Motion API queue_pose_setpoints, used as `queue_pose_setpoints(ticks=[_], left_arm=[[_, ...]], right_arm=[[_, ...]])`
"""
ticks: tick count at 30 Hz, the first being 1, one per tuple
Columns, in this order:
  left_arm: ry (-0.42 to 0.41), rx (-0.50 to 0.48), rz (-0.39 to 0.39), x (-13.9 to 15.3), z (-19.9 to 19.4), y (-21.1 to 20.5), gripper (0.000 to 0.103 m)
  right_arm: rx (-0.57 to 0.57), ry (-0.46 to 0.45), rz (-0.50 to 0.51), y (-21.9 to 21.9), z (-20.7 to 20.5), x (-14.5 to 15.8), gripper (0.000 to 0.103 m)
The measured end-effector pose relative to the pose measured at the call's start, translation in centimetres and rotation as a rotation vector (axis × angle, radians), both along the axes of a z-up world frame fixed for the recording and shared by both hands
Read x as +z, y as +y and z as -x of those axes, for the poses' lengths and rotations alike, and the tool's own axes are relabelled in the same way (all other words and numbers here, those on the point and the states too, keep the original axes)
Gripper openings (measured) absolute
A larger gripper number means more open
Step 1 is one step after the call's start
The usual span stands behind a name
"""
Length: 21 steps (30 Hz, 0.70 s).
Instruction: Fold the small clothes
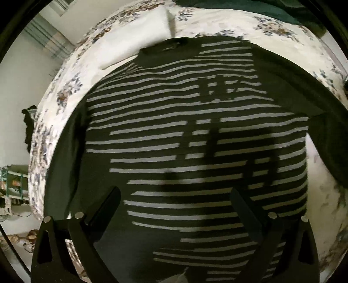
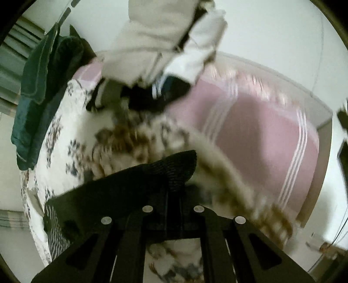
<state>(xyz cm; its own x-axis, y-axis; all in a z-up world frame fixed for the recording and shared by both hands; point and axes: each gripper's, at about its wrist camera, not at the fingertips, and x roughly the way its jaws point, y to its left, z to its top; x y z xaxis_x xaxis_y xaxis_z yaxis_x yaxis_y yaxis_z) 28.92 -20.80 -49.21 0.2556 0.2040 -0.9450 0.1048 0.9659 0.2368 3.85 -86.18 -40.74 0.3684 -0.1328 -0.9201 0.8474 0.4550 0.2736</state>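
Note:
A dark sweater with grey stripes (image 1: 174,130) lies spread flat on a floral bedspread (image 1: 71,71), collar at the far end, dark sleeves out to both sides. My left gripper (image 1: 176,196) hovers open and empty over the sweater's lower body. In the right wrist view my right gripper (image 2: 173,191) is shut on a dark ribbed cuff of the sweater (image 2: 174,169) and holds it lifted above the bedspread (image 2: 61,139). The sweater's striped body (image 2: 54,230) shows at the lower left. The view is blurred.
A white pillow (image 1: 139,37) lies beyond the collar, a dark green cloth (image 1: 250,8) at the far edge. In the right wrist view a pile of pale clothes (image 2: 156,43), a teal garment (image 2: 41,91) and a pink striped sheet (image 2: 261,139) lie ahead.

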Motion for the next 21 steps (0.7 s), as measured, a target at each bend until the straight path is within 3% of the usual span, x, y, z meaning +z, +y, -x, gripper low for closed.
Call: queue_pose_setpoints(ticks=[4,7,9,10,14,16,18,21], left_arm=[[0.006,-0.006,0.015,-0.5,-0.4,-0.7,0.103],[0.019,-0.002,0.023,-1.0,-0.5,-0.8,0.103],[0.026,0.001,0.028,-1.2,-0.4,-0.8,0.103],[0.031,-0.001,0.027,-1.4,-0.3,-0.8,0.103],[0.06,-0.011,0.006,-2.6,0.3,-0.6,0.103],[0.069,-0.012,-0.004,-3.0,0.4,-0.4,0.103],[0.07,-0.014,-0.008,-3.3,0.4,-0.3,0.103],[0.072,-0.014,-0.02,-3.8,0.4,-0.4,0.103]], right_arm=[[0.041,0.022,0.019,-2.9,-4.3,1.3,0.008],[-0.019,0.054,-0.048,-5.0,-4.8,-0.3,0.033],[-0.103,-0.027,-0.123,-5.0,-2.6,-0.5,0.057],[-0.145,-0.064,-0.17,-4.6,-1.2,-0.9,0.061],[-0.247,-0.151,-0.346,-2.1,2.0,-5.3,0.063],[-0.279,-0.21,-0.384,-1.8,2.3,-7.6,0.063],[-0.311,-0.284,-0.387,-2.4,1.6,-9.7,0.063],[-0.353,-0.321,-0.337,-3.3,-0.1,-11.1,0.064]])
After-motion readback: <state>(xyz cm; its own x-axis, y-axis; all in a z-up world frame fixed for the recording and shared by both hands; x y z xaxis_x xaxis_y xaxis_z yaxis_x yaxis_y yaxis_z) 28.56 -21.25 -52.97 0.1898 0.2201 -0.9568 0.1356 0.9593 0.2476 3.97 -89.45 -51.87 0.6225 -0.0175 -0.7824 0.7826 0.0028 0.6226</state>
